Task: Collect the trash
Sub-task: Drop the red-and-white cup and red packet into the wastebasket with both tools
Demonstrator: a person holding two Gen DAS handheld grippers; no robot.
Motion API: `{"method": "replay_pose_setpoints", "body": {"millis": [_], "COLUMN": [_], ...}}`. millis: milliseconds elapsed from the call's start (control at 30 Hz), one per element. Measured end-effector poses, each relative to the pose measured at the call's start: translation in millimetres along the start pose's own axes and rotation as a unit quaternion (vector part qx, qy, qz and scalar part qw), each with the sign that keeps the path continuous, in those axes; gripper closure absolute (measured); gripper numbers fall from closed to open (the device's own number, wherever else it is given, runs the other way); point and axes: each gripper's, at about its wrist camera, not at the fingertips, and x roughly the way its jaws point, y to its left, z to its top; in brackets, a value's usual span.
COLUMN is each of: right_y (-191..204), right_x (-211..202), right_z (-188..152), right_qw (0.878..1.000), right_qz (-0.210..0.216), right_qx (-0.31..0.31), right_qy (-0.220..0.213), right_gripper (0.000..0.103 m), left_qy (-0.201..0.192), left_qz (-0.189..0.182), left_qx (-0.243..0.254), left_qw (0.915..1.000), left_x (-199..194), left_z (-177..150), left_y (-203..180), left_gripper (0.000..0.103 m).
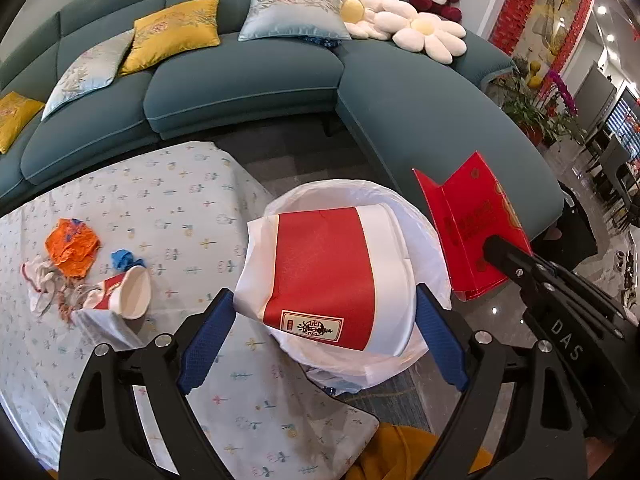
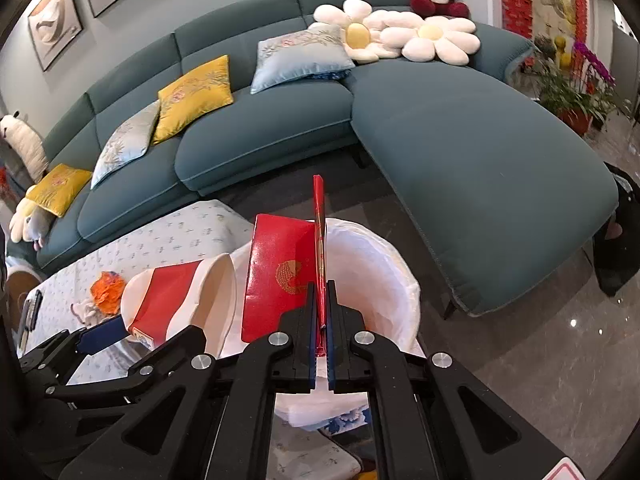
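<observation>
Above bin [image 1: 424,216], both grippers [image 1: 324,320] [image 2: 320,316] tilt downward.

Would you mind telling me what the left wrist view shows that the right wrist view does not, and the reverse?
Only the left wrist view shows the crushed paper cup and blue scrap on the table, and the red carton's printed broad side. Only the right wrist view shows framed pictures and the right gripper clamped on the red carton. Both show the left gripper around the paper bucket, the lined bin and the sofa.
</observation>
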Motion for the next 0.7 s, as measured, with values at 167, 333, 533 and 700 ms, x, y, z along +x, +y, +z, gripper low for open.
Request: {"method": "replay_pose_setpoints", "body": {"millis": [167,333,533,700], "right_y": [-9,-8,1,13], "right_x": [8,12,14,10], "right_z": [4,5,8,7], "right_qw": [1.000,1.000,1.000,1.000], "right_qz": [-0.005,0.000,0.005,0.008], "right_qx": [0.004,0.008,-0.003,-0.010], "right_qy": [0.003,0.005,0.006,0.001], "right_gripper": [0.100,0.091,0.081,0.069], "left_qy": [0.001,0.002,0.001,-0.002], "left_qz": [-0.010,-0.014,-0.003,0.010], "left_qx": [-0.002,-0.022,-0.044,-0.056], "left_qw": [0.9999,0.9997,0.9990,0.9984], "left_x": [9,14,12,7], "left_z": [7,11,8,3], "left_y": [-5,3,18,33], "left_gripper": [0.018,0.013,0.012,0.012]}}
